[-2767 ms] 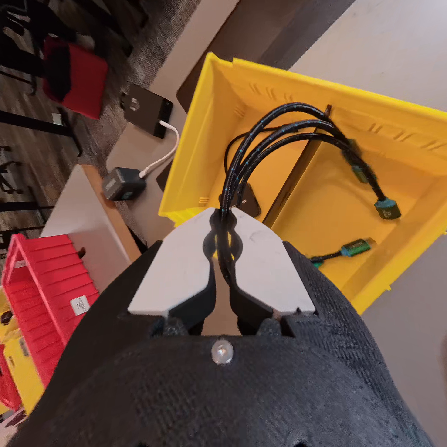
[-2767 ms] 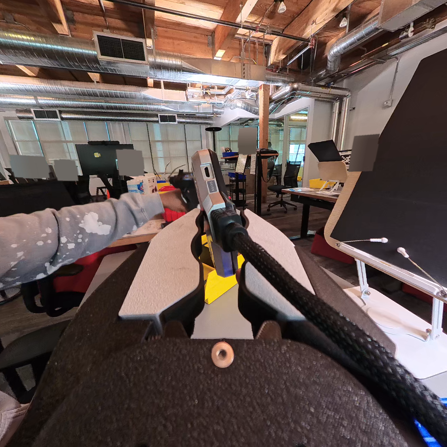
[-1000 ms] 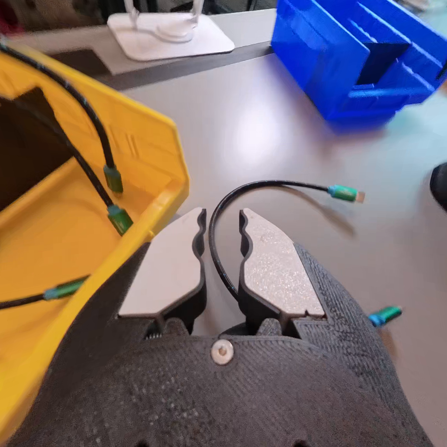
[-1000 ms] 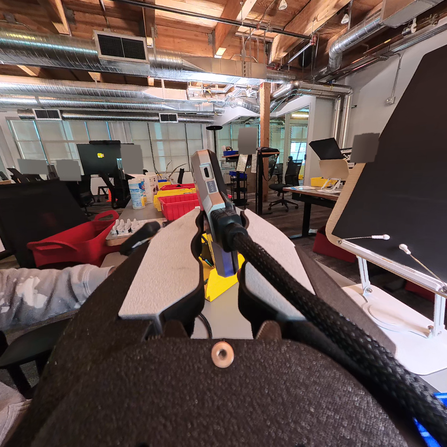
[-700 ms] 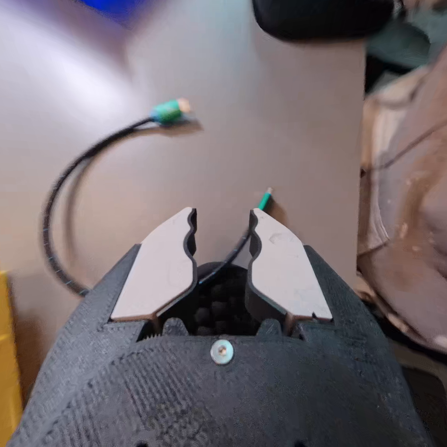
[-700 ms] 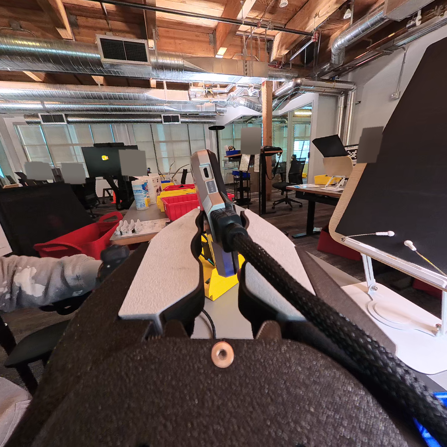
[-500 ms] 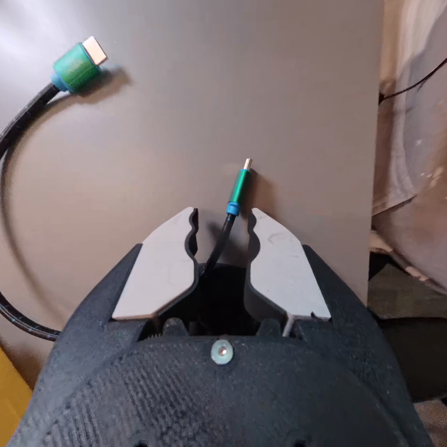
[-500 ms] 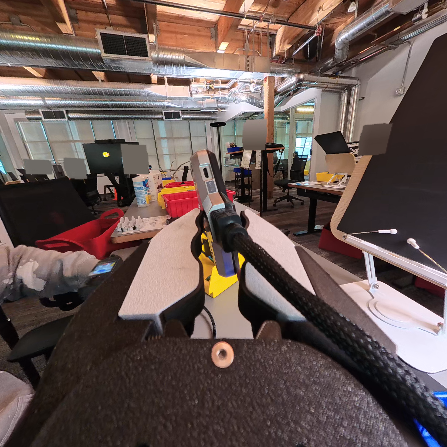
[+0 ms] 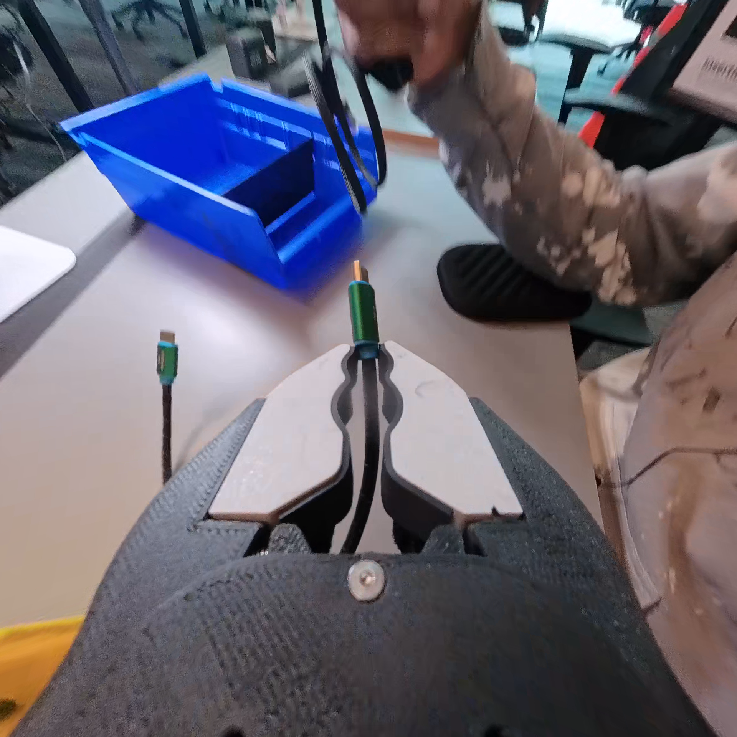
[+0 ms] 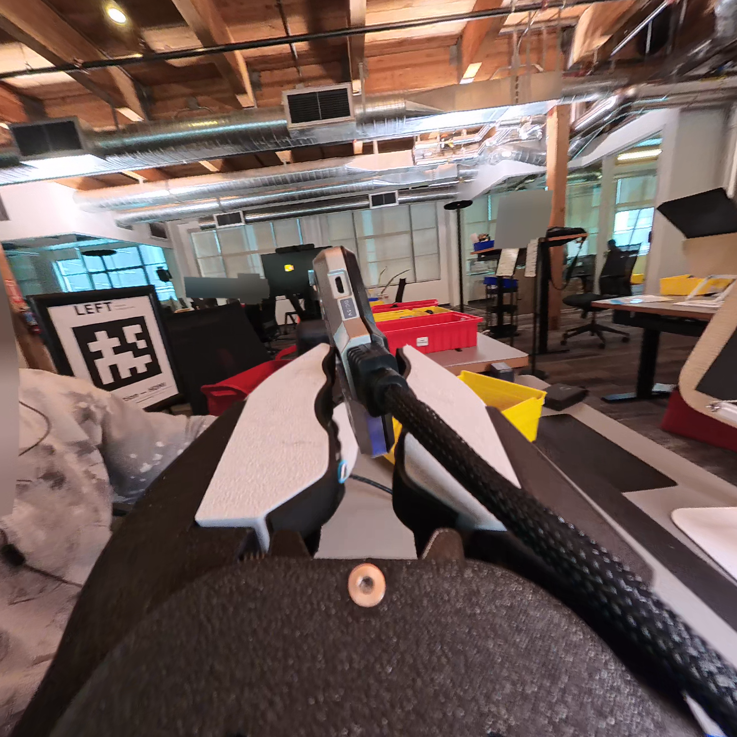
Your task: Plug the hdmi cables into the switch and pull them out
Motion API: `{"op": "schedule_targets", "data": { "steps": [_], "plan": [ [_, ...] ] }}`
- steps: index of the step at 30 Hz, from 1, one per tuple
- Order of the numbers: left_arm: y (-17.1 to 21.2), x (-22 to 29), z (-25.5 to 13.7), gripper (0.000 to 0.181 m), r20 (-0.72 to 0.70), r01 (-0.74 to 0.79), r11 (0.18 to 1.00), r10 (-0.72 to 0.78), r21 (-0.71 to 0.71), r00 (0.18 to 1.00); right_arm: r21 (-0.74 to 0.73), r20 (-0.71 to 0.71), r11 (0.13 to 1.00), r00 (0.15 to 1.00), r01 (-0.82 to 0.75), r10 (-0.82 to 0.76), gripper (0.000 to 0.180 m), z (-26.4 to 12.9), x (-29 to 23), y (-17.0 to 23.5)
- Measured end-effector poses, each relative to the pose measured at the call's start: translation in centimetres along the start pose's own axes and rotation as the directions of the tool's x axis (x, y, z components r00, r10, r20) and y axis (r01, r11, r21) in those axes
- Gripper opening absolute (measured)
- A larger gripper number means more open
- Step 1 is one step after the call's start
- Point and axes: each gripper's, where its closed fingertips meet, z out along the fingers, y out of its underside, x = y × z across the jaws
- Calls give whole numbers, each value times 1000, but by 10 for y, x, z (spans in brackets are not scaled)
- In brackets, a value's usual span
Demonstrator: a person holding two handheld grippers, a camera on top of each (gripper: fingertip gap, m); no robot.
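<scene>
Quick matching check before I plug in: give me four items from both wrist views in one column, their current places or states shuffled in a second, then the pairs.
Items
1. green metal HDMI plug on the thin black cable
2. second green HDMI plug
3. grey metal switch box
4. blue plastic bin

States
A. lying loose on the grey table
B. clamped in the right gripper
C. sticking out past the shut left gripper
D. standing on the table beyond both plugs

Pairs: 1-C, 2-A, 3-B, 4-D

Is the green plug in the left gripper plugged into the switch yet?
Not plugged in. The green plug sticks out past the shut left gripper, its metal tip bare above the table; the switch sits in the right gripper.
</scene>
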Motion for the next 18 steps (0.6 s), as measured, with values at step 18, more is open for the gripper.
{"op": "schedule_targets", "data": {
  "steps": [18],
  "plan": [
    [-142, 3, -29, 11, -9, -186, 929, 199, 320, 980, 85, 9, 996, 1000, -24, 23, 28, -20, 2, -19]
  ]
}}
